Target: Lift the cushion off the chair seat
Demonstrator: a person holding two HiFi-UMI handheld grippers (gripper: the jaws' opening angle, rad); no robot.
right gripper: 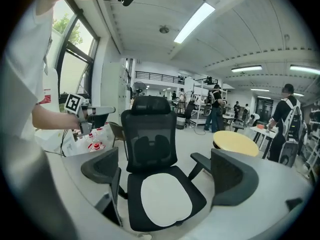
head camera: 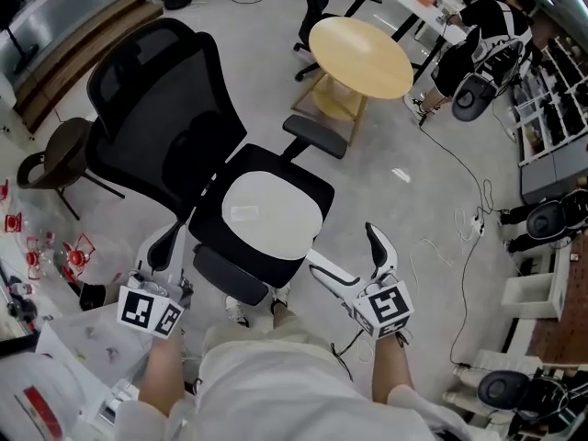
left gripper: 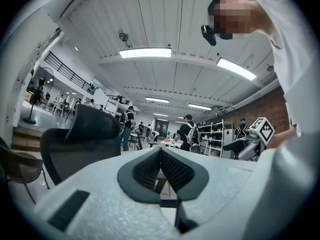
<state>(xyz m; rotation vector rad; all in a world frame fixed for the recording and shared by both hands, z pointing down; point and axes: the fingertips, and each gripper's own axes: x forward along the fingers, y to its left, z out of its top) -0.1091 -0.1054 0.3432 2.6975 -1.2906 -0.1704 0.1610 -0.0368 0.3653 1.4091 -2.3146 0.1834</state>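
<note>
The white cushion (head camera: 273,213) lies flat on the seat (head camera: 317,194) of the black office chair (head camera: 156,108), at the centre of the head view. At lower right, the right gripper (head camera: 347,257) has its 2 jaws spread wide and aimed at the seat, likely sized to take the cushion's edge. At lower left, the left gripper (head camera: 168,246) is closed and empty, standing off beside the chair.

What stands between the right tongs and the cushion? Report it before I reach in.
Nothing visible does. The right tongs are open in front of the office chair, and the right gripper view looks straight at the white cushion lying on the seat, with only open space between.
</note>
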